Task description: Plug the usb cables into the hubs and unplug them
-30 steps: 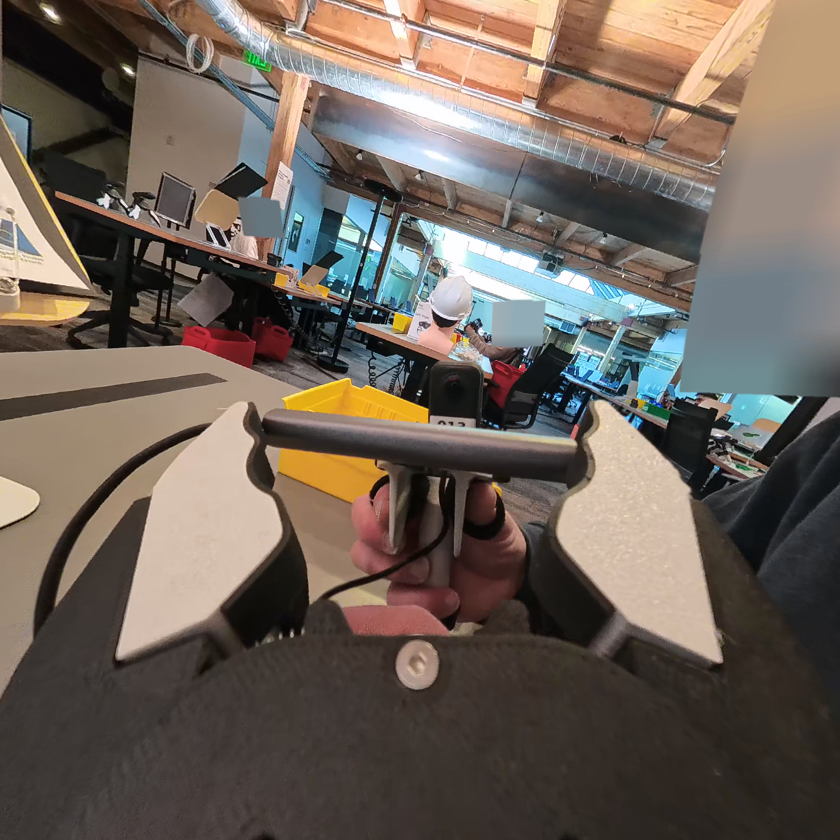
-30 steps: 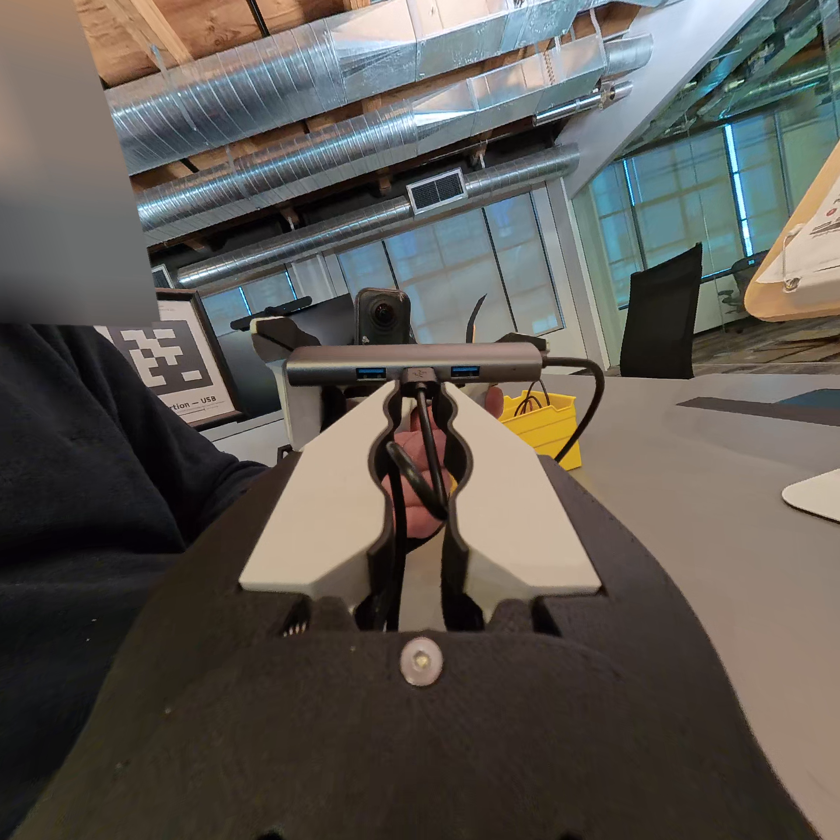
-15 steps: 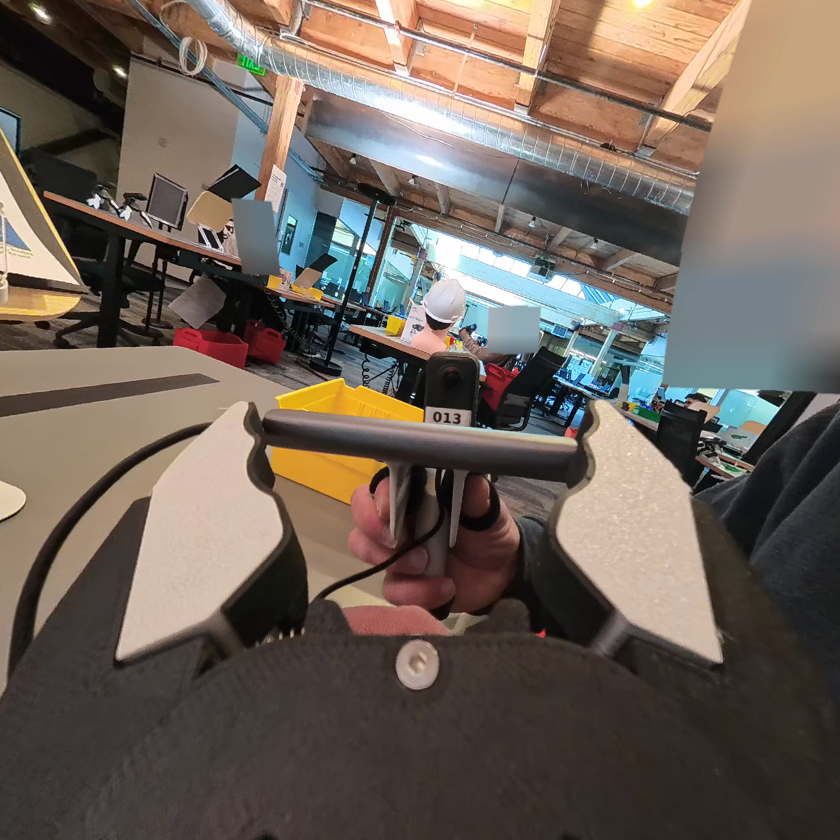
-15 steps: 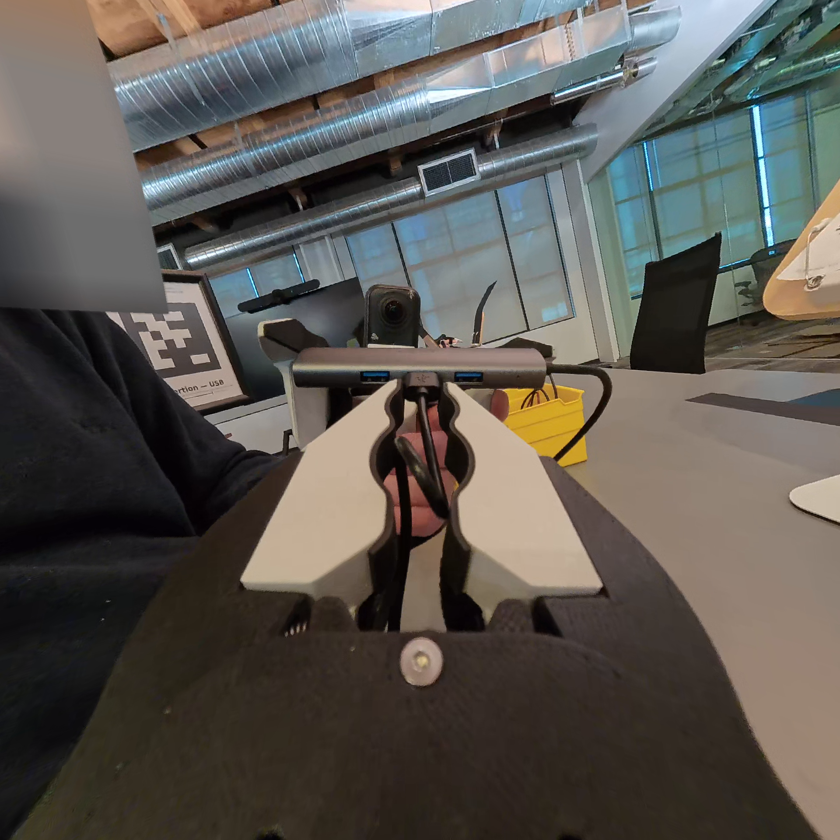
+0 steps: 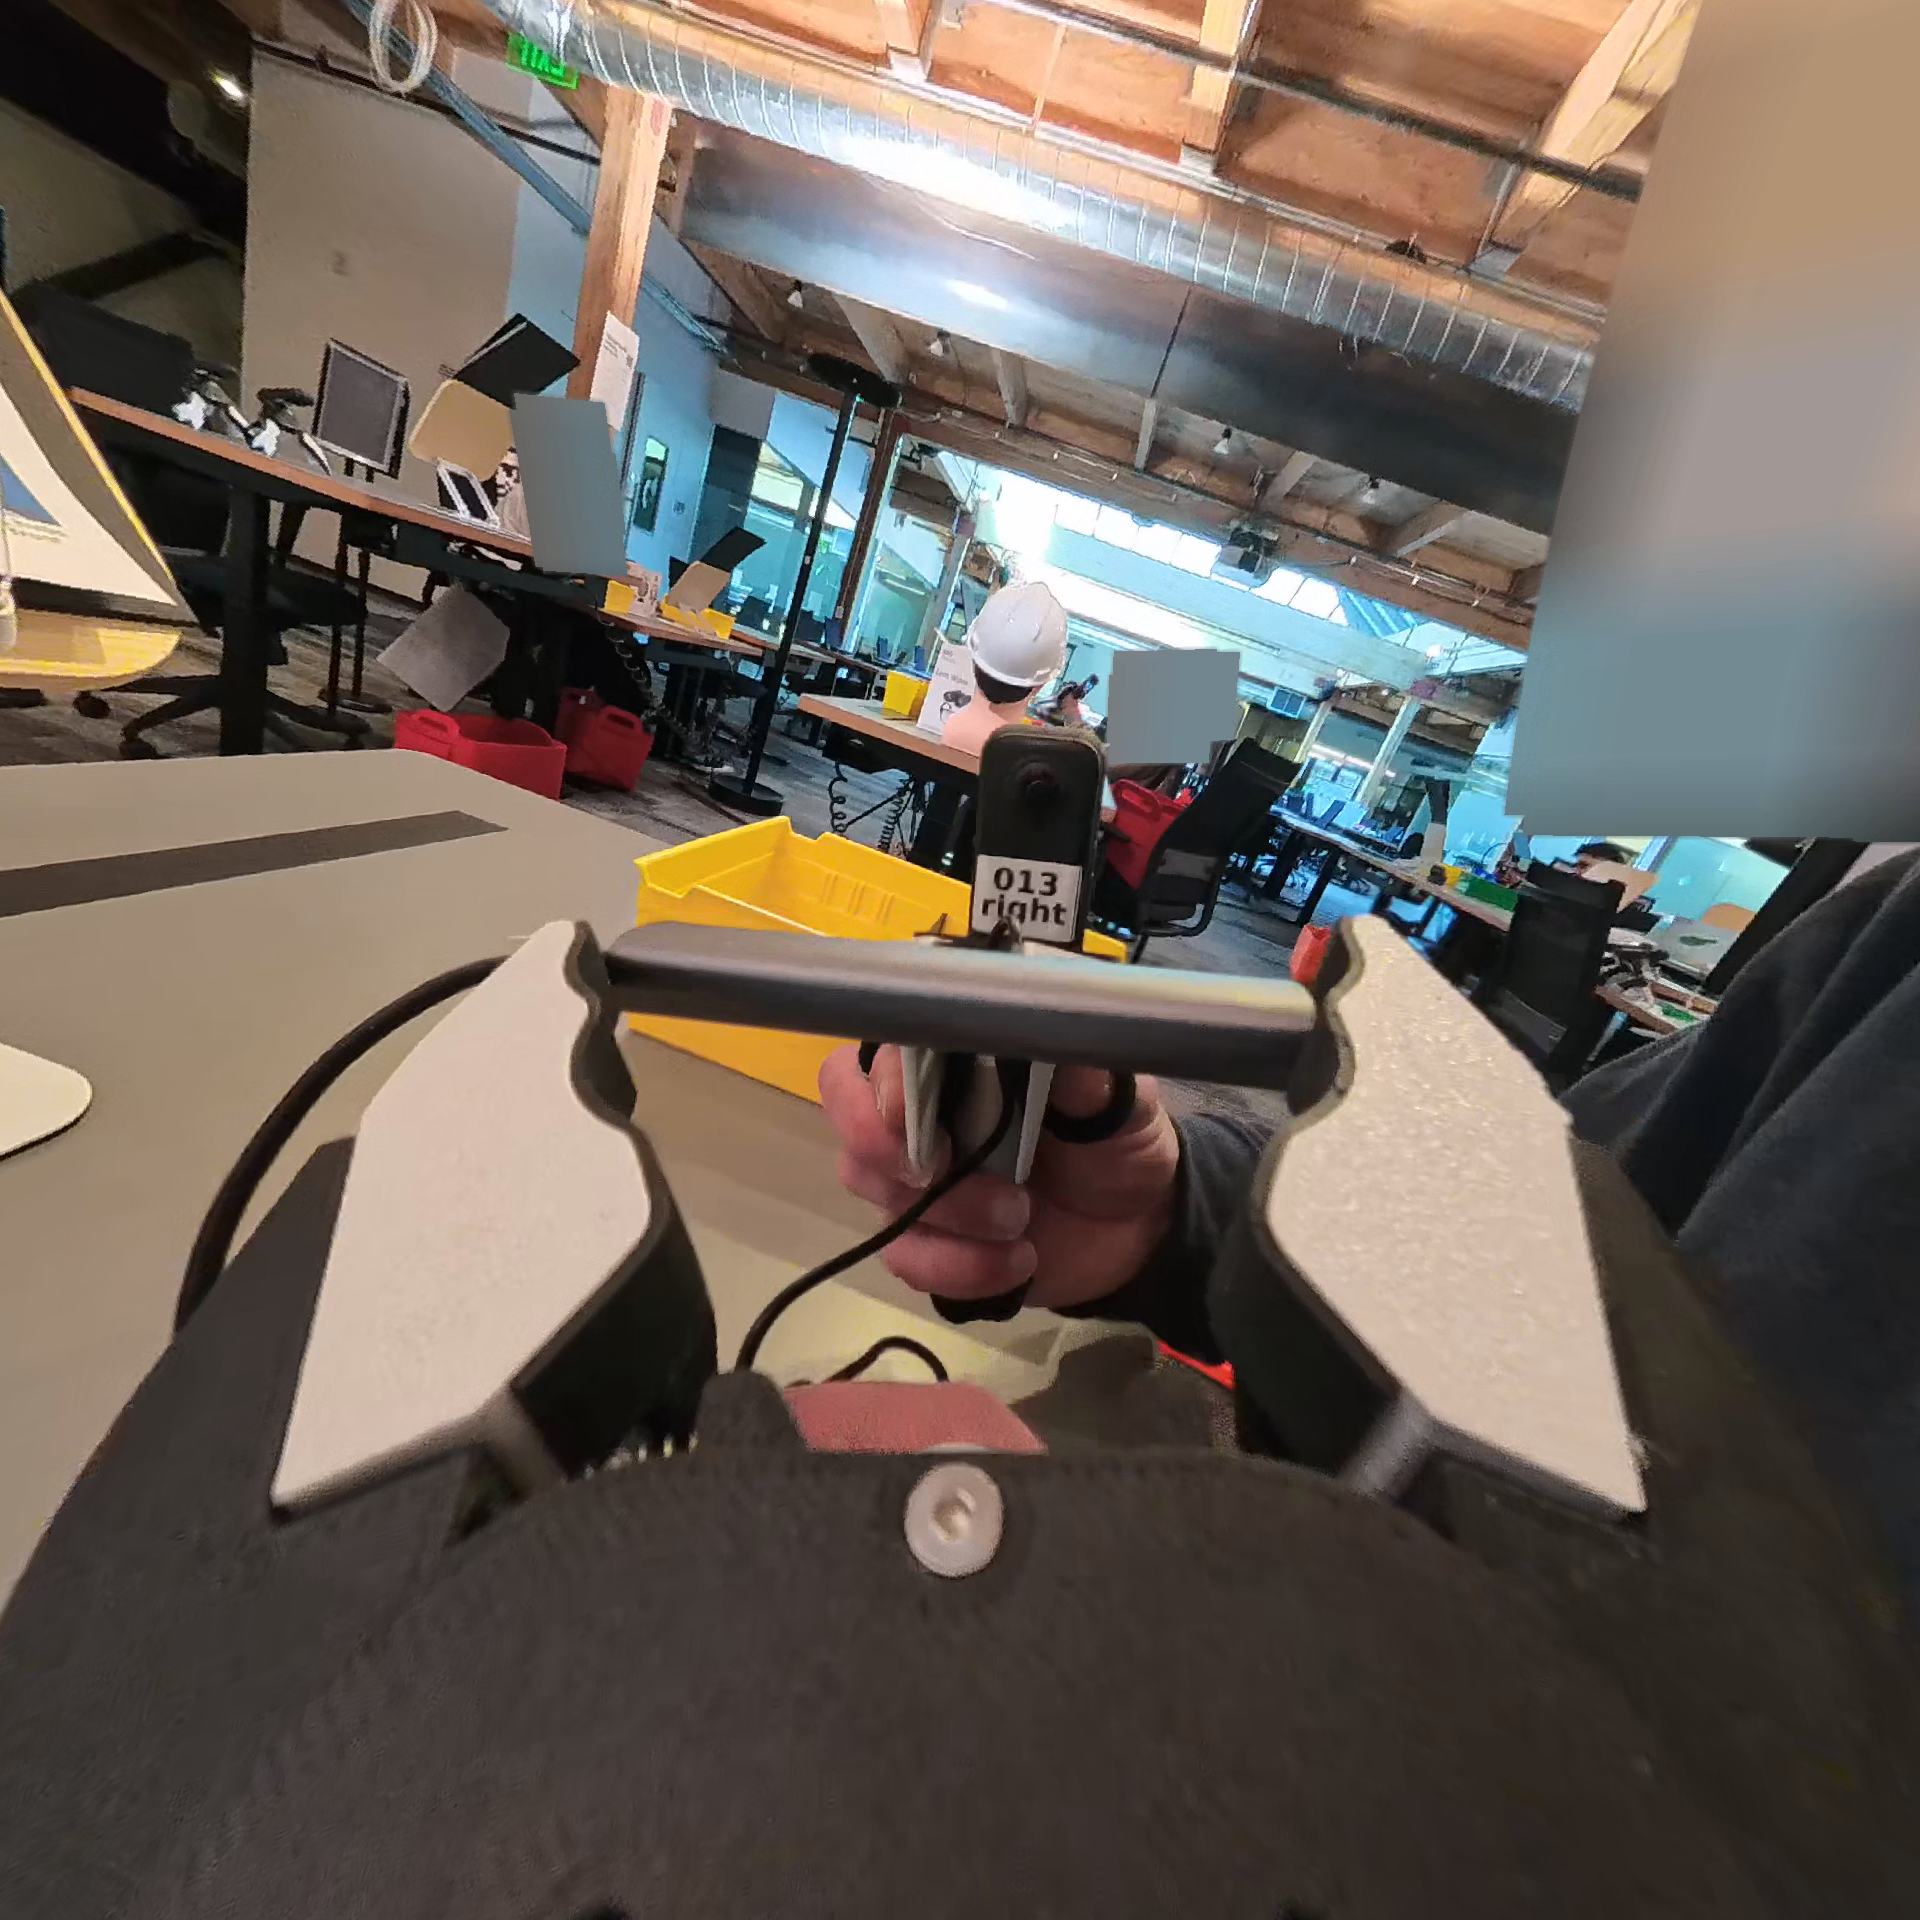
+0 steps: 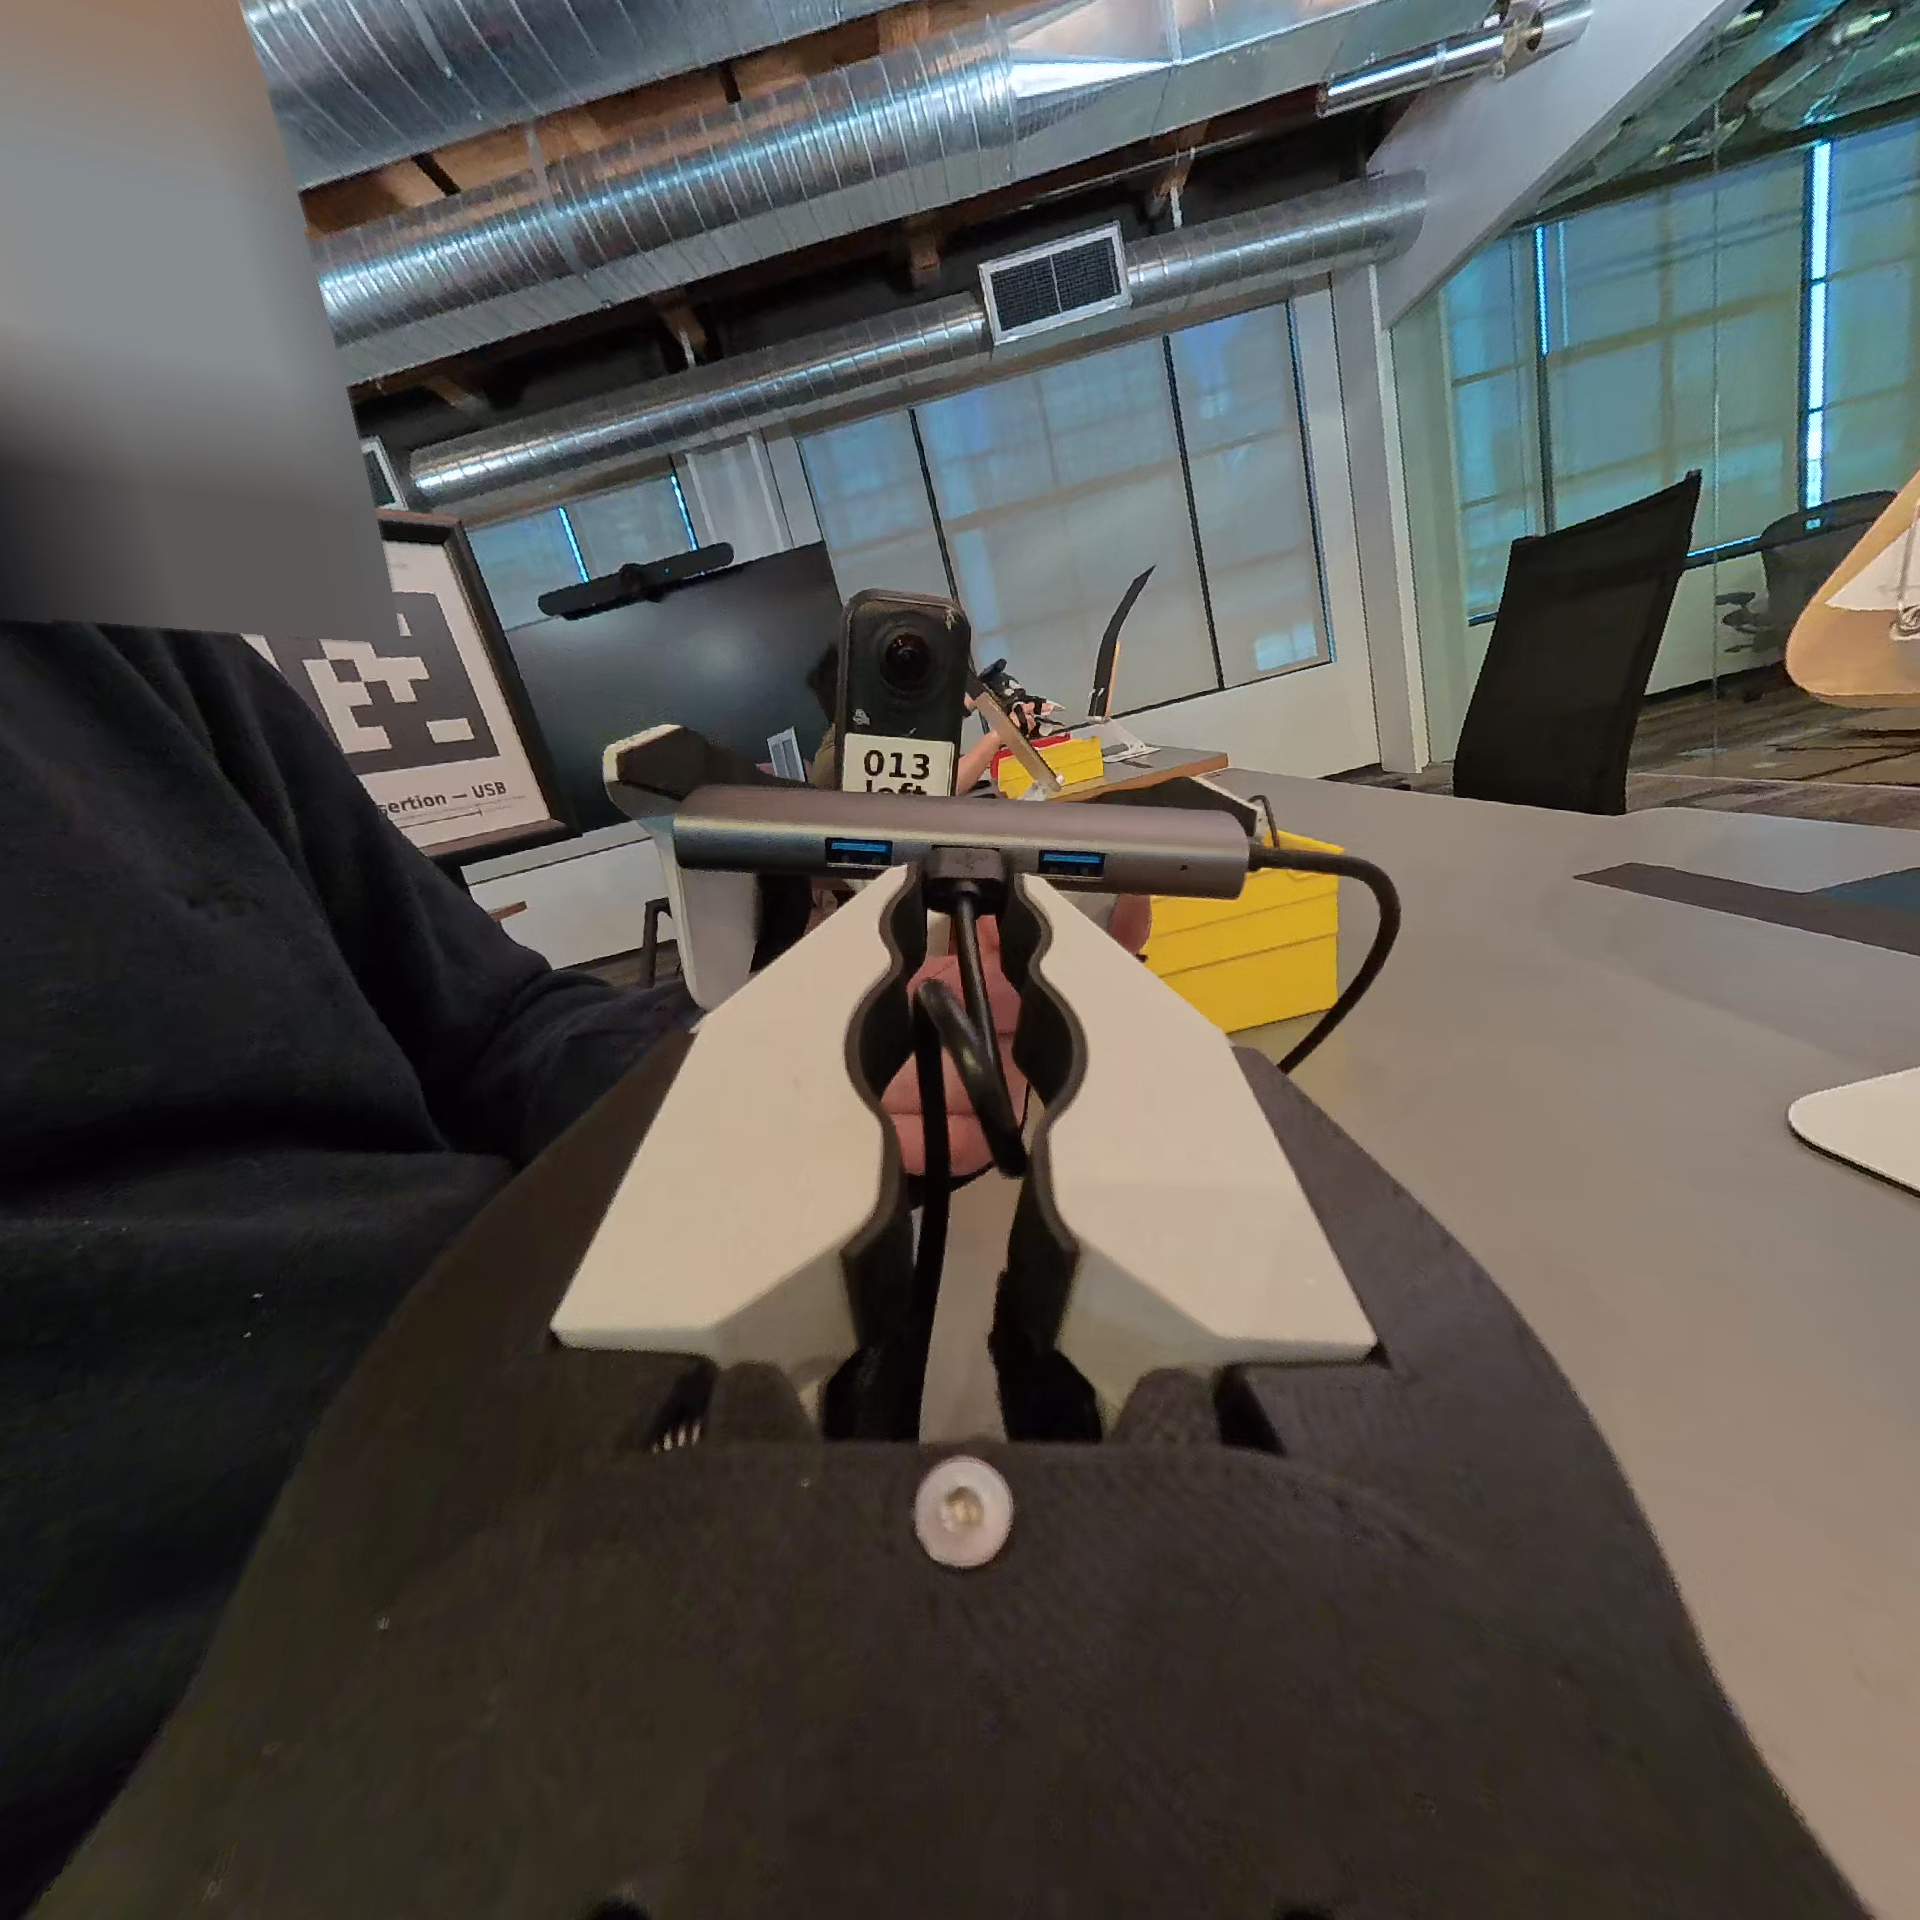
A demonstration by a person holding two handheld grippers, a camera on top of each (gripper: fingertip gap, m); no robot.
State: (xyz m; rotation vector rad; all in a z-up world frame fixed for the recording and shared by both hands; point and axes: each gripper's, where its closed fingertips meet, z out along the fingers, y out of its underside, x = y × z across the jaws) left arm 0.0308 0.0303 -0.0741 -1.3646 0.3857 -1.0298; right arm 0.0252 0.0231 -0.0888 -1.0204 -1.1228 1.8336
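Note:
My left gripper (image 5: 961, 997) is shut on a grey USB hub (image 5: 956, 992), gripping it by its two ends and holding it level above the table. In the right wrist view the hub (image 6: 1132, 844) shows two free blue ports. My right gripper (image 6: 964, 883) is shut on a black USB plug (image 6: 964, 864) that sits in the hub's middle port. The plug's black cable (image 6: 971, 1029) loops back between the right fingers. The right gripper also shows in the left wrist view (image 5: 971, 1117), just behind the hub and held by a hand (image 5: 1101, 1205).
The hub's own black cable (image 5: 265, 1132) curves down to the grey table (image 5: 208, 935). A yellow bin (image 5: 790, 925) stands on the table behind the hub. A white disc-shaped base (image 6: 1860, 1132) lies on the table. The person's dark sleeve (image 6: 208, 987) is close beside the grippers. Left and right tips are no more than a few centimetres apart.
Both grippers have shifted and tilted slightly together. The plug stays in the hub's middle port and both grips are unchanged.

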